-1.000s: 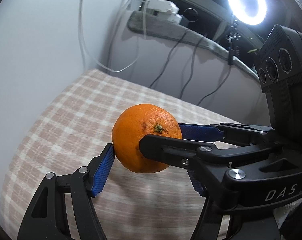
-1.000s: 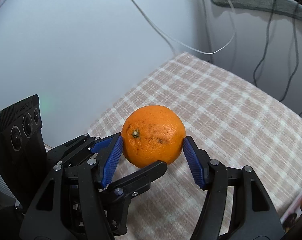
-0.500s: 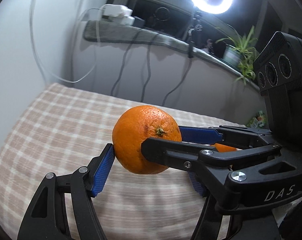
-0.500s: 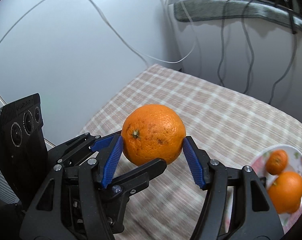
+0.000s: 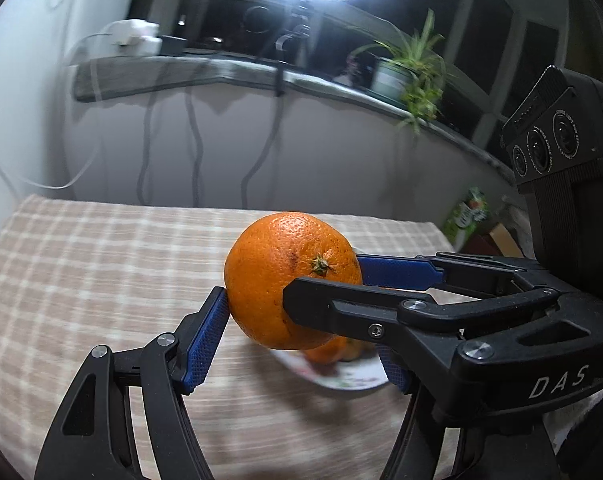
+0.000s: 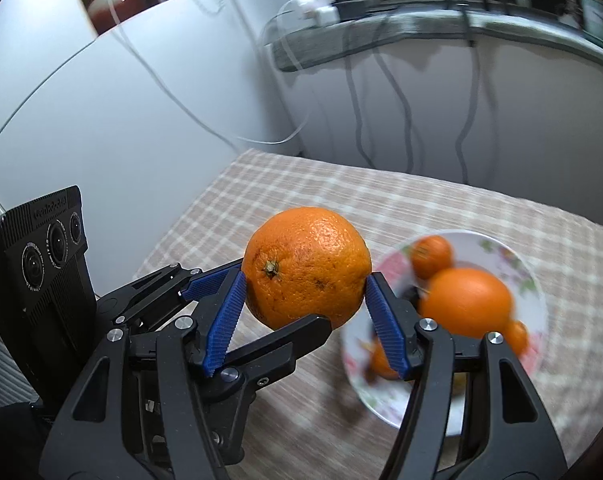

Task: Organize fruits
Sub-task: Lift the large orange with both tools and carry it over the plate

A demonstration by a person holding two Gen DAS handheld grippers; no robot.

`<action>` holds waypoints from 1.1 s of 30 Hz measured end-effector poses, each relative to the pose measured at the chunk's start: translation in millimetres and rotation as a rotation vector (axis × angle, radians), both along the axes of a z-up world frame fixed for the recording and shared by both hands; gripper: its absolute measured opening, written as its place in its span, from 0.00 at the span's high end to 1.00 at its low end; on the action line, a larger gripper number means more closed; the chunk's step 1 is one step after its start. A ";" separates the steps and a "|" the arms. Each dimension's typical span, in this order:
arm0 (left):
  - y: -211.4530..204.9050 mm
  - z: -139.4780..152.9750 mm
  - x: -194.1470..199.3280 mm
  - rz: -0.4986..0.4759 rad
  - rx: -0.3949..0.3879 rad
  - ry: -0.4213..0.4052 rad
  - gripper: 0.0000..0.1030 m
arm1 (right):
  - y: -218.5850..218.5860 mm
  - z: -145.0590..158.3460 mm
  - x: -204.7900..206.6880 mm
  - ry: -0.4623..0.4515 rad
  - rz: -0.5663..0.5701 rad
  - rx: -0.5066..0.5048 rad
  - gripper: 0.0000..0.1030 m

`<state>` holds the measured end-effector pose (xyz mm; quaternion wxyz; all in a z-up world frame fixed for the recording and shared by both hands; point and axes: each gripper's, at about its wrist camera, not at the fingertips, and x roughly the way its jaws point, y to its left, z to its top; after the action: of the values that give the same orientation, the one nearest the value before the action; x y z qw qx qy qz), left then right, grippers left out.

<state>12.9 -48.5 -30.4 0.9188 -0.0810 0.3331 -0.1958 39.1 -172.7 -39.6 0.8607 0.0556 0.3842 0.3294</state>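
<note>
Now carrying | both the left hand-held gripper (image 5: 289, 316) and right hand-held gripper (image 6: 303, 312) clamped on one orange (image 6: 307, 266), aloft beside plate (image 6: 517, 264) mid-table | next: lower over plate, release into free spot.

You have open cloth on the table (image 6: 453, 216) on the left side and at the back, up to the wall, and there nothing stands. On the right side the plate (image 6: 513, 256) takes the room; on it lie a big orange fruit (image 6: 465, 300) and some smaller ones, so little free place is left on it, mostly at the far rim. Behind the table, cables (image 6: 397, 92) hang down the wall from the shelf (image 6: 381, 40), and one white cable (image 6: 205, 120) crosses the left wall. At the far right edge, beside the table, stand a green carton (image 5: 467, 216) and some small things, blurred
</note>
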 end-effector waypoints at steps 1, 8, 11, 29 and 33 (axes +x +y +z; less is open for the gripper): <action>-7.1 -0.5 -0.5 -0.014 0.001 0.001 0.34 | -8.1 -0.8 -2.1 -0.001 -0.013 -0.002 0.37; -46.9 -5.7 3.8 -0.090 0.009 0.015 0.34 | -51.4 -9.4 -9.1 0.017 -0.085 -0.004 0.37; -60.0 -9.6 7.2 -0.117 0.013 0.026 0.34 | -66.4 -14.6 -11.1 0.027 -0.110 -0.010 0.37; -103.4 -24.0 13.6 -0.192 0.068 0.056 0.34 | -109.9 -39.6 -9.2 0.072 -0.175 0.021 0.37; -106.5 -24.6 14.1 -0.196 0.073 0.056 0.34 | -112.3 -40.8 -9.6 0.072 -0.177 0.025 0.37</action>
<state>27.0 -155.0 -55.0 0.8879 -0.0199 0.3717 -0.2703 29.5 -285.1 -80.4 0.8714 0.1118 0.4043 0.2544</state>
